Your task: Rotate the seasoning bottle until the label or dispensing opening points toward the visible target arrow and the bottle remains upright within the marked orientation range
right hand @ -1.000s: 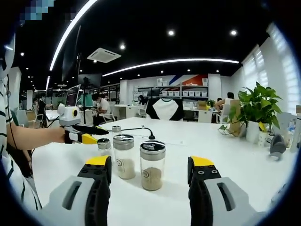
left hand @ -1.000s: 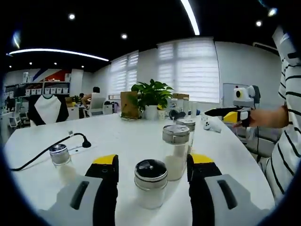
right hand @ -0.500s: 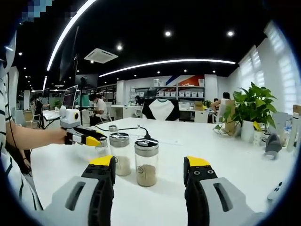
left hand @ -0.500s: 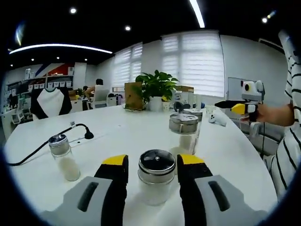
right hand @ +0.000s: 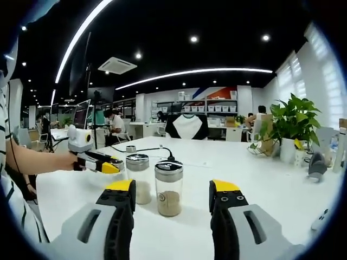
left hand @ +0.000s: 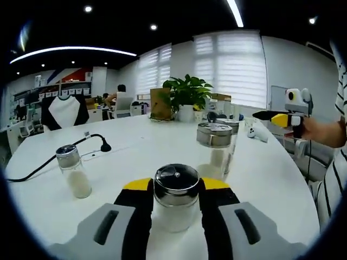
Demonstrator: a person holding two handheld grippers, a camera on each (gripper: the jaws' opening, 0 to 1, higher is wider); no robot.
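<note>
Left gripper view, left gripper [left hand: 174, 187] clamping seasoning bottle [left hand: 175, 196], upright

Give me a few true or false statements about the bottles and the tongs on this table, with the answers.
1. The left tongs have their jaws against a metal-capped seasoning bottle. True.
2. That bottle lies on its side. False: it stands upright on the white table.
3. The right tongs grip the brown-filled bottle. False: the jaws stand open, apart from it.
4. A black cable lies on the table. True.
</note>
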